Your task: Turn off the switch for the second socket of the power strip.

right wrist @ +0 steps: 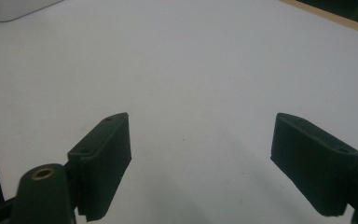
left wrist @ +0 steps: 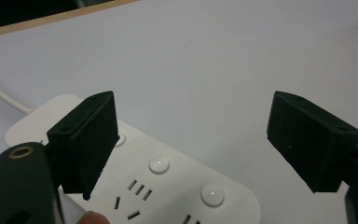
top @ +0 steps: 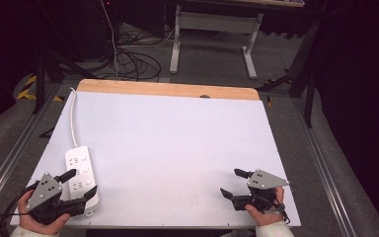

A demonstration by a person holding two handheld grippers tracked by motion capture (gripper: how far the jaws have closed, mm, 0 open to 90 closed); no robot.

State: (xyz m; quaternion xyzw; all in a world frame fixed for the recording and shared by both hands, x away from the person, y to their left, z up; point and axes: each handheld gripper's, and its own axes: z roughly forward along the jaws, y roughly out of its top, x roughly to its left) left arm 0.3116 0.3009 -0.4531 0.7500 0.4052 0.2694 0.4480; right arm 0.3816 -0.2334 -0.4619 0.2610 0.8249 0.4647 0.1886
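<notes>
From the high view I saw the white table (top: 168,148) running from the middle of the frame down to its bottom edge, with a wooden strip (top: 168,89) along its far side. At the lower left of that frame lay a white power strip (top: 80,174), its white cord (top: 73,118) running up toward the upper left corner of the table. No container sat on the table that I could make out.

My left gripper (top: 81,183) was at the lower left, held in the left hand (top: 39,219), with its jaws spread wide. One jaw hung over the power strip's near end and the other sat past its edge above bare table; whether either touched it I could not tell. In the left gripper view the power strip (left wrist: 168,177) filled the lower left, showing round buttons and socket slots.

My right gripper (top: 234,183) was at the lower right of the high view, held in the right hand (top: 264,213), jaws likewise spread and gripping nothing, over bare table (right wrist: 191,70).
</notes>
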